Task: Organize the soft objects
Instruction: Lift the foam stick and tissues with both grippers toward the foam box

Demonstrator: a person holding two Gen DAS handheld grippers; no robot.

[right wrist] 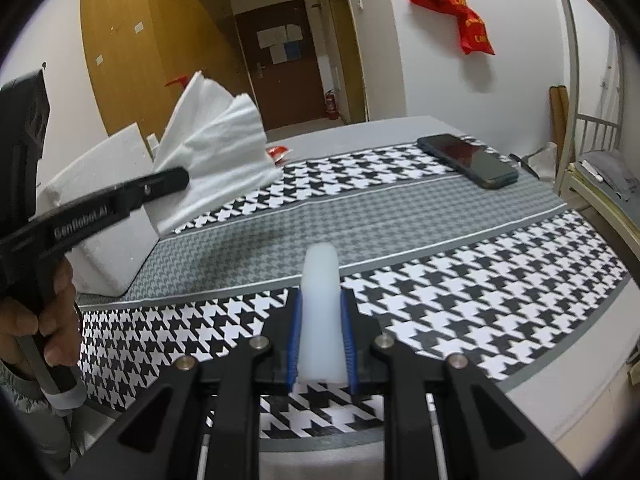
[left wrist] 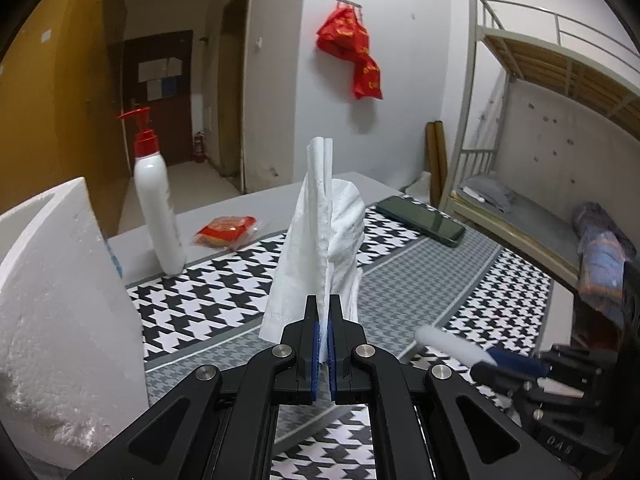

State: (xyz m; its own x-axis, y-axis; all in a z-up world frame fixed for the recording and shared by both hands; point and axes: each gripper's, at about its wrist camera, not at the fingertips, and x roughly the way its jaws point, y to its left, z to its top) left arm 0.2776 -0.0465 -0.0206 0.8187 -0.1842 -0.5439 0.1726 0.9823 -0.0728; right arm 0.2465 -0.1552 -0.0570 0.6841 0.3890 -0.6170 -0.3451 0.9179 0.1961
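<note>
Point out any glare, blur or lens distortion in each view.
Left wrist view: fisheye bends the bunk bed frame, glare streaks the phone, the right gripper looks soft. Right wrist view: dark vignette corners, phone reflective, tissue edges slightly blurred.

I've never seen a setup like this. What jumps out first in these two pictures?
Probably the white tissue pinched upright in the left gripper, held above the black-and-white houndstooth cloth. Next, the pale translucent soft cylinder clamped in the right gripper. Behind them, a white pump bottle with a red top stands on the table, and a red bag hangs on the wall.
</note>
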